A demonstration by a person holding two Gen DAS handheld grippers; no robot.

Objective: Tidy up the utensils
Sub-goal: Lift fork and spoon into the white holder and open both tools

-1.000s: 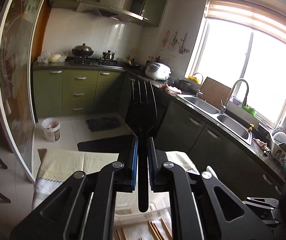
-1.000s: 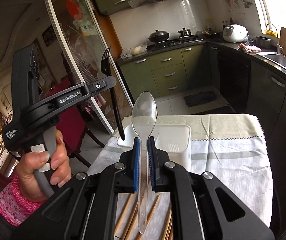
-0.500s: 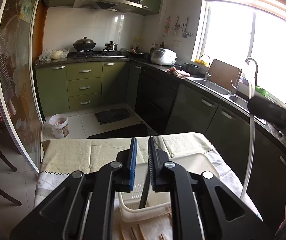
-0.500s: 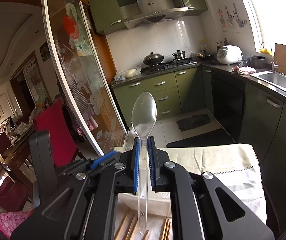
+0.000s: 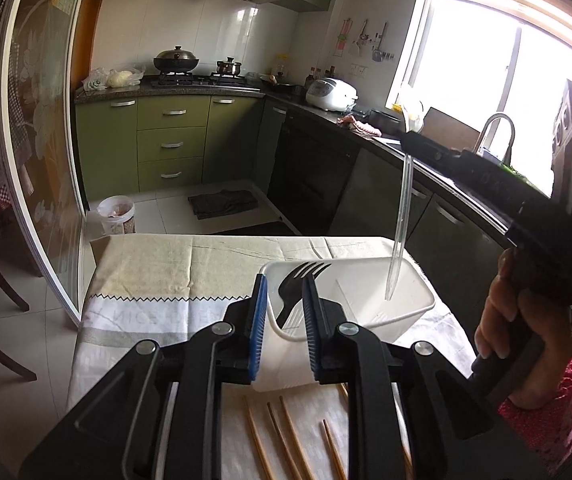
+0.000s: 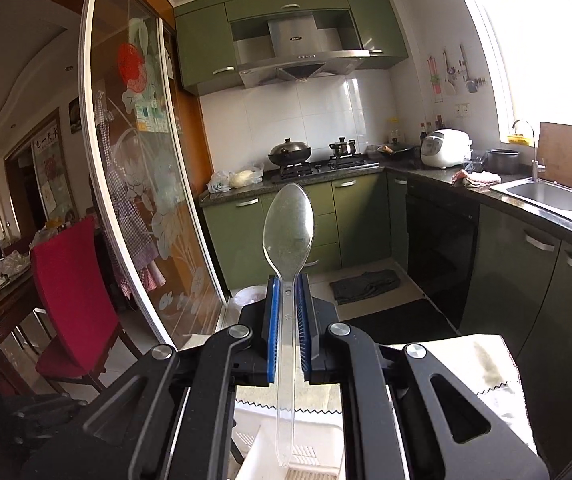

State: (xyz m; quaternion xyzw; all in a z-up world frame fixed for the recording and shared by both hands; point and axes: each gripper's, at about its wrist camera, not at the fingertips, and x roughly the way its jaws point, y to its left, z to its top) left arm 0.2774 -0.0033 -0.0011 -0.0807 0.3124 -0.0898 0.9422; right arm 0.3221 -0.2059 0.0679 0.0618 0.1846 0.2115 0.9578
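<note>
The black fork (image 5: 294, 289) lies inside the white basket (image 5: 418, 312), tines up against the far wall, just ahead of the left tool (image 5: 283, 320) and seen through the gap between its pads. The left tool's jaws are opening; the blue pads stand apart on either side of the basket's near rim, and neither presses on the fork. The basket sits on the cloth-covered table (image 5: 153, 272), directly beyond this tool's fingertips.

The clear plastic spoon (image 6: 288, 272) is pinched by its handle in the right tool (image 6: 286, 320), bowl upward and past the fingertips, handle end hanging below the pads. In the left view the same spoon (image 5: 400, 220) hangs with its handle end over the basket's right side, carried by the right tool (image 5: 414, 136), which a hand (image 5: 522, 320) in a pink patterned sleeve grips. Whether the handle tip touches the basket cannot be told.

Several wooden chopsticks (image 5: 286, 436) lie loose on the table, beneath and behind the left tool's fingers, on the near side of the basket.
</note>
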